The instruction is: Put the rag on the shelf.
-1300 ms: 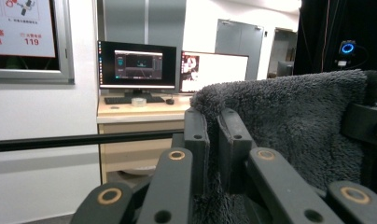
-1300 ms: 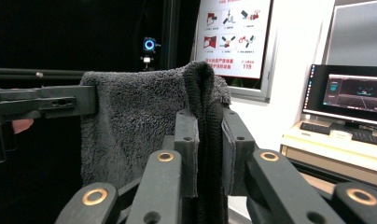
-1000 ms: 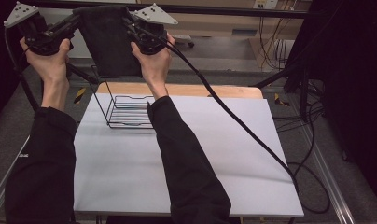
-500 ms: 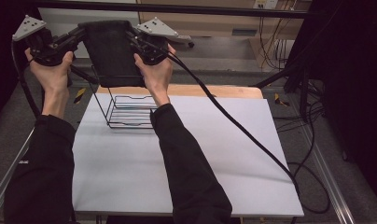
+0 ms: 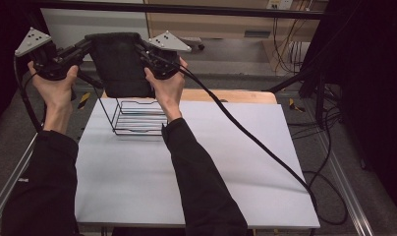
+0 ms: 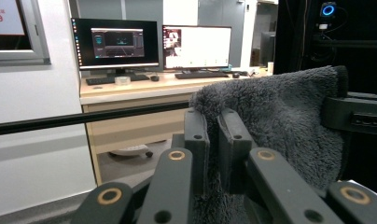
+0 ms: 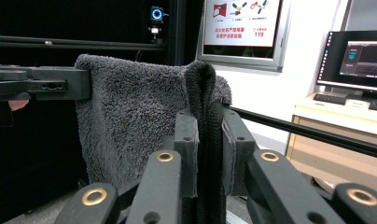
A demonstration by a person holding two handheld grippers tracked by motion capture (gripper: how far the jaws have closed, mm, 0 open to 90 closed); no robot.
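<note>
— Where was the dark grey towel (image 5: 119,64)?

— It hung in the air above the far edge of the tabletop (image 5: 196,167), stretched flat between the two grippers and clear of the surface. Its lower hem dropped in front of the black wire rack (image 5: 137,117), which stood on the white tabletop near the far left corner.

— How did the left gripper (image 5: 83,48) have it?

— Its jaws were clamped on the towel's upper left corner. In the left gripper view the left gripper (image 6: 213,140) had its two jaws drawn narrow, with the fluffy towel (image 6: 280,126) pinched between them and spreading away to the right, where the other gripper's black finger met the far corner.

— And the right gripper (image 5: 140,49)?

— The same at the upper right corner. In the right gripper view the right gripper (image 7: 210,144) had its jaws pressed on a folded ridge of the towel (image 7: 130,116), which rose just above the jaw tips.

— What of the person?

— The left hand (image 5: 54,86) and the right hand (image 5: 168,88) were both raised above the far edge, dark sleeves running back toward the near edge. A black cable (image 5: 255,142) trailed from the right gripper across the tabletop to the near right corner.

— Anything beyond the table?

— A desk with two lit monitors (image 6: 151,42) stood behind, seen in the left gripper view.
</note>
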